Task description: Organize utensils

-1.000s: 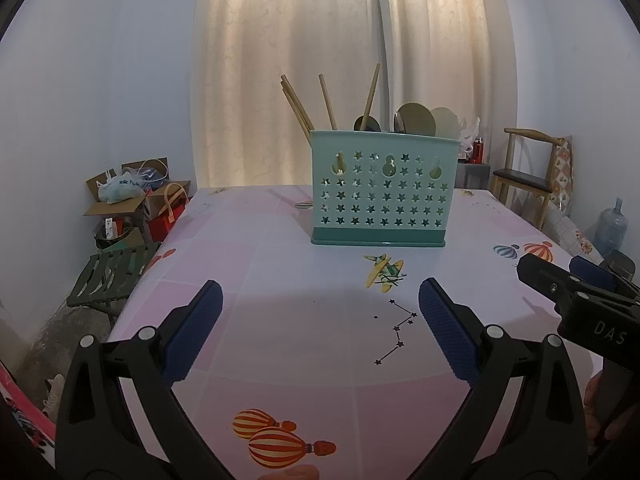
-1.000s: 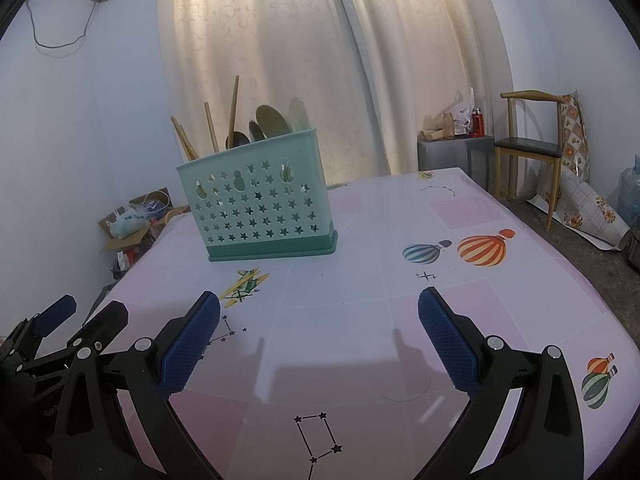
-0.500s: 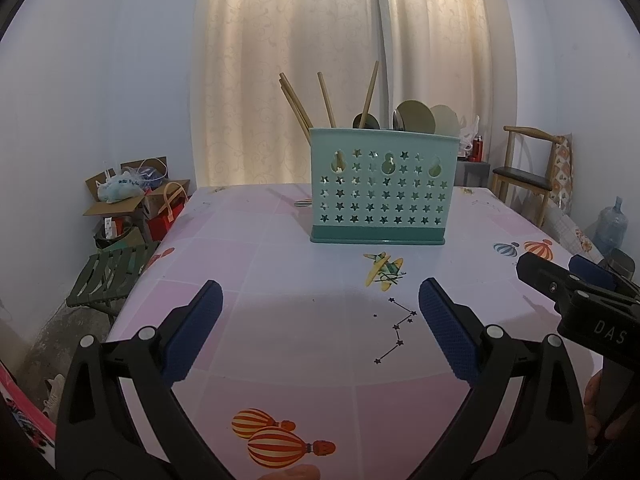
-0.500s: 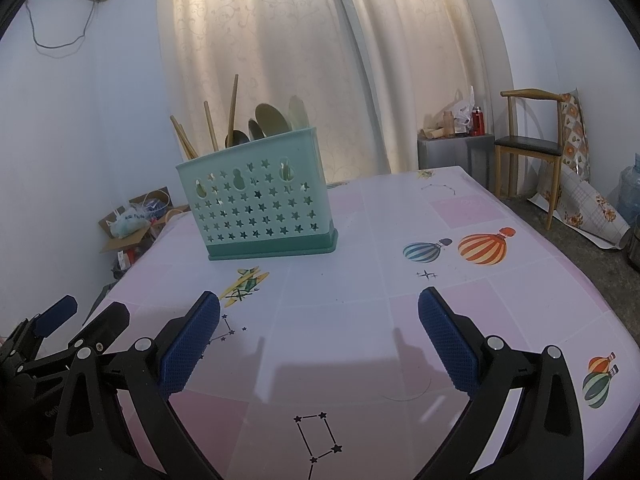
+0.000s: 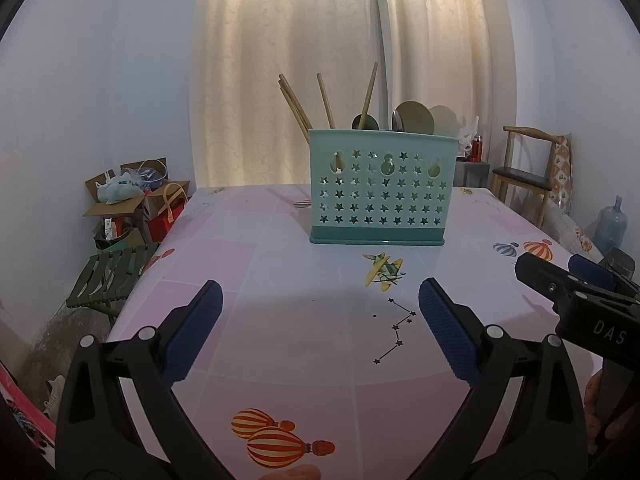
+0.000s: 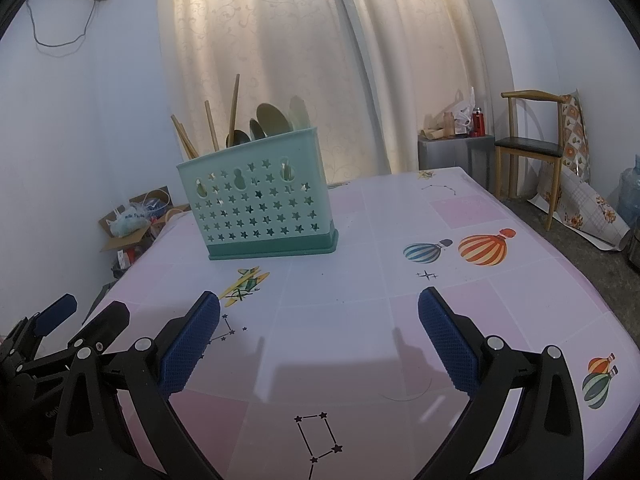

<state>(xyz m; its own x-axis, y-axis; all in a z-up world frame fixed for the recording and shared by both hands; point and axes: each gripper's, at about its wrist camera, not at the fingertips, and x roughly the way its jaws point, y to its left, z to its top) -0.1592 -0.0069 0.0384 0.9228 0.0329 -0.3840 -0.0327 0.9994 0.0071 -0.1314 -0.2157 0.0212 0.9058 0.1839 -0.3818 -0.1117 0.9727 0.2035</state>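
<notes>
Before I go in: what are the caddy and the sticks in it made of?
The caddy looks like moulded plastic, matte mint with a darker base and star cut-outs punched through. The sticks look like bare wood or bamboo: pale tan, straight, unpainted, probably chopsticks. Both grippers, left and right, are open and empty.

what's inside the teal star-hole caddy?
Sticking out of the teal caddy: wooden chopsticks toward its left end, spoon bowls toward the right. Their lower ends sit behind the perforated wall, barely visible. The dividers and floor are hidden.
</notes>
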